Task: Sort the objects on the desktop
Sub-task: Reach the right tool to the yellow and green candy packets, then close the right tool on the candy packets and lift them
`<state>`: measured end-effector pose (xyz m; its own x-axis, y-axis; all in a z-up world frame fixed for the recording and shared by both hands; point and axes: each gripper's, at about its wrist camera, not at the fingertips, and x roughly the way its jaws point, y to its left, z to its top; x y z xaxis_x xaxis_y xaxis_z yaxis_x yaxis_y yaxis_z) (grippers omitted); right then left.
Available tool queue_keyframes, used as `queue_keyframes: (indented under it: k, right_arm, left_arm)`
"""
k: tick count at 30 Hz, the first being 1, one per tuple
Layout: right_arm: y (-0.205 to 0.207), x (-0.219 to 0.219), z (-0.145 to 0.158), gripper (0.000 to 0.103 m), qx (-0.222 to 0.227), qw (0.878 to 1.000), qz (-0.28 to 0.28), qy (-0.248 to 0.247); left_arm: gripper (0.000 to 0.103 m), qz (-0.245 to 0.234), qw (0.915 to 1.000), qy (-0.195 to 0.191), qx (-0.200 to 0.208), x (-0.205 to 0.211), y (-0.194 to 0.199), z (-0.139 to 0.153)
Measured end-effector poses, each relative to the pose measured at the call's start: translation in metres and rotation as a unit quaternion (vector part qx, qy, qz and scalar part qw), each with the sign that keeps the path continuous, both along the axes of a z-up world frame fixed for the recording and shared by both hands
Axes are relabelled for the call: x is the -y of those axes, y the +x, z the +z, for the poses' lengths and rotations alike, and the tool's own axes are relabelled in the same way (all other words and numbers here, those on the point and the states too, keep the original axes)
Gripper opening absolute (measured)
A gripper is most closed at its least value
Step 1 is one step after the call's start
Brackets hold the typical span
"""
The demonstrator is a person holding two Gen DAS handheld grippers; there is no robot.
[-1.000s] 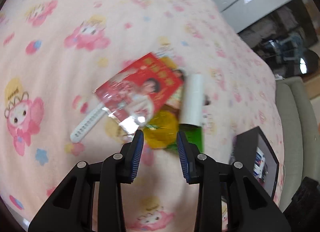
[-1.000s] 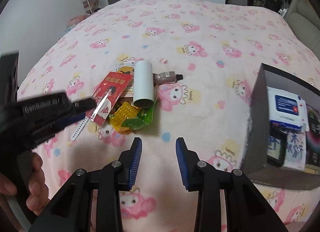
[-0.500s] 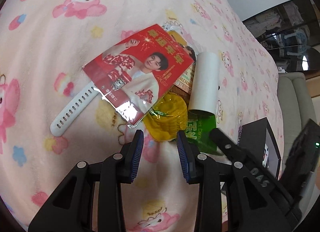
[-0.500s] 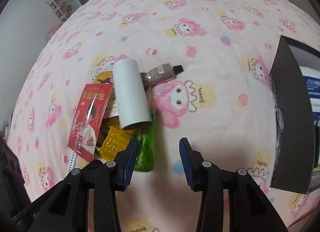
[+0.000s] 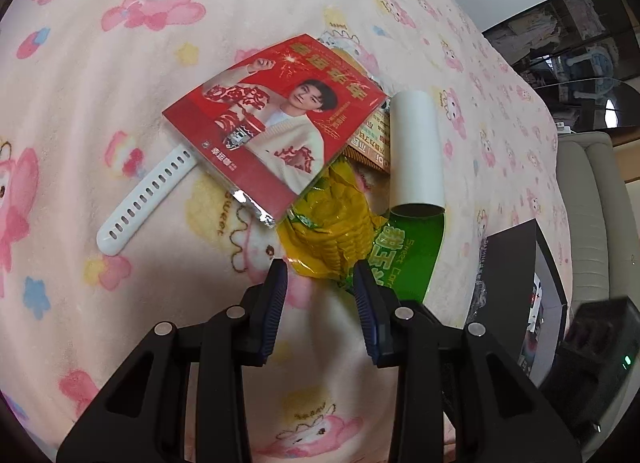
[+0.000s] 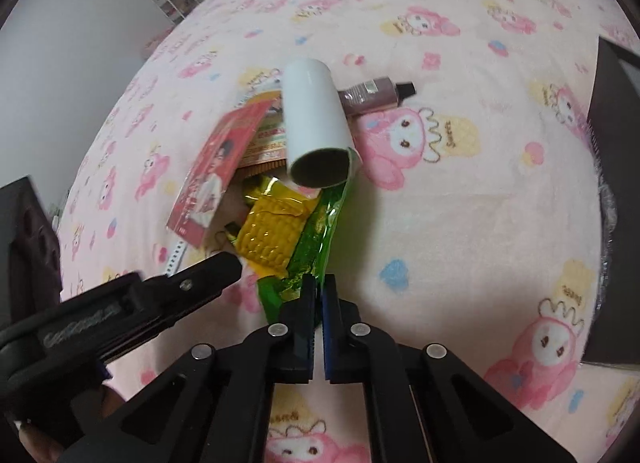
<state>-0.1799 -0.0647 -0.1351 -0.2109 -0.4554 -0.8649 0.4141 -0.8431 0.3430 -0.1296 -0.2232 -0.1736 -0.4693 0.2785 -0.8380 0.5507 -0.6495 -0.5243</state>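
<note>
A vacuum packet of yellow corn in green film (image 6: 272, 235) lies at the near end of a small heap on the pink blanket. My right gripper (image 6: 319, 283) is shut on the packet's green near edge. In the left wrist view the same corn packet (image 5: 332, 223) sits just ahead of my left gripper (image 5: 320, 267), which is open, its tips either side of the packet's yellow corner without pressing it. On the heap lie a red picture packet (image 5: 276, 131), a white roll (image 5: 416, 151) and a white watch strap (image 5: 144, 199).
A brown cosmetic tube (image 6: 372, 95) lies behind the white roll (image 6: 312, 115). A black open box (image 5: 508, 263) with items inside stands to the right of the heap. The printed pink blanket (image 6: 460, 223) covers the whole surface. A beige sofa (image 5: 592, 191) is beyond its edge.
My right gripper has come down to the heap and closed on the corn packet's green edge. My left gripper has drawn slightly closer to the packet, its jaws unchanged.
</note>
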Motion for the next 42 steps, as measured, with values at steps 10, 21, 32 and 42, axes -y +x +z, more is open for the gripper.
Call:
queue_keyframes:
  k: [10,21,32,42]
  right_arm:
    - [0.005,-0.028,0.024,0.001,-0.014,0.999,-0.023,-0.022]
    - [-0.023,-0.024,0.011,0.032,0.032,0.997,-0.054,-0.054]
    - [-0.013,0.003,-0.026,0.005,0.048,0.998,-0.01,-0.047]
    - [0.024,-0.028,0.019,0.0,-0.018,0.998,0.022,-0.047]
  left_arm:
    - [0.033,-0.028,0.9993,0.026,0.007,-0.026,0.001,-0.005]
    - [0.034,0.077,0.9944,0.062,-0.037,0.021,0.016,-0.004]
    - [0.034,0.06,0.9952,0.077,-0.005,0.009,0.006,-0.023]
    - [0.034,0.053,0.9981,0.003,-0.031,0.001,0.013,0.01]
